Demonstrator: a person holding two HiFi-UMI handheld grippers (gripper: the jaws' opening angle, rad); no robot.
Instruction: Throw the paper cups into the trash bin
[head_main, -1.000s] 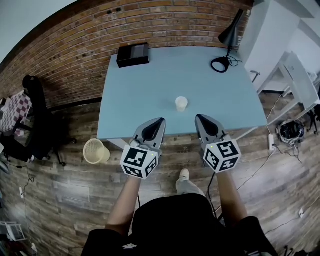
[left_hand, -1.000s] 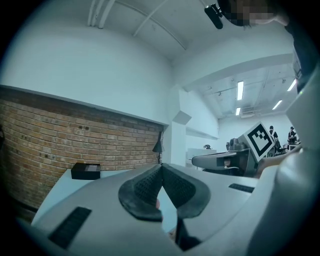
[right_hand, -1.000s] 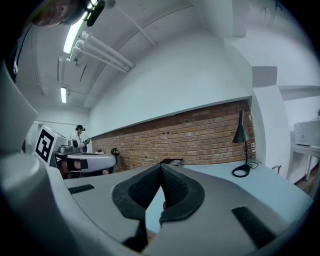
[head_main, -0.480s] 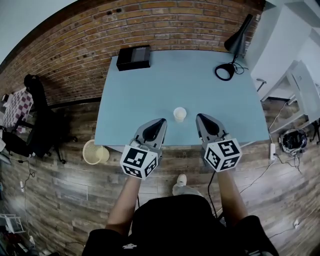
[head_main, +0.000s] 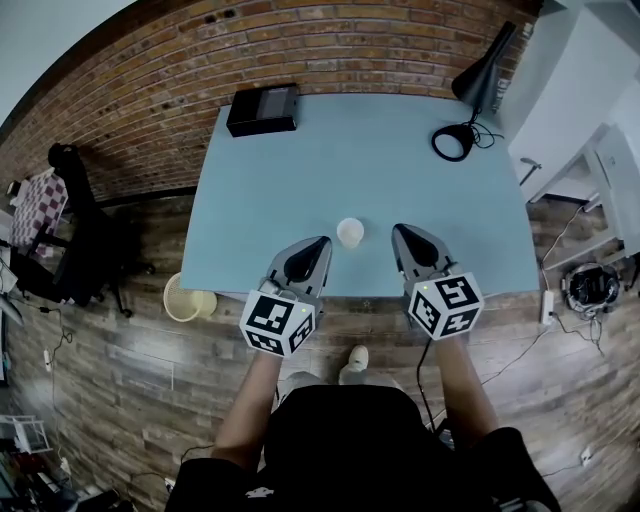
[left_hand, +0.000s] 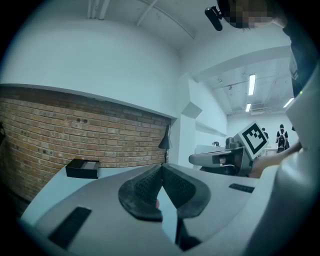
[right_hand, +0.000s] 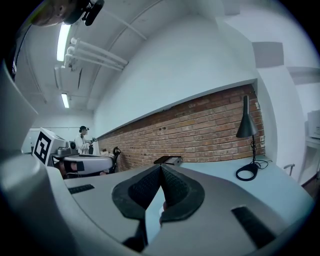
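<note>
A white paper cup (head_main: 349, 232) stands upright on the light blue table (head_main: 300, 170), close to its near edge. My left gripper (head_main: 322, 241) hangs just left of the cup, shut and empty. My right gripper (head_main: 395, 231) sits just right of the cup, also shut with nothing in it. In both gripper views the dark ribbed pads (left_hand: 150, 190) (right_hand: 172, 190) meet at their tips and the cup is out of sight. A pale yellow trash bin (head_main: 185, 299) stands on the wooden floor by the table's near left corner.
A black box (head_main: 263, 108) lies at the table's far left, a black desk lamp (head_main: 470, 90) with a round base at the far right. A brick wall (head_main: 130, 90) runs behind. A dark chair (head_main: 75, 240) stands at left, white furniture (head_main: 590, 100) at right. A person's feet are below the table edge.
The view has shifted so the table and cup sit nearer; the cup now lies between the two gripper tips. Both grippers stay shut and hold the same pose.
</note>
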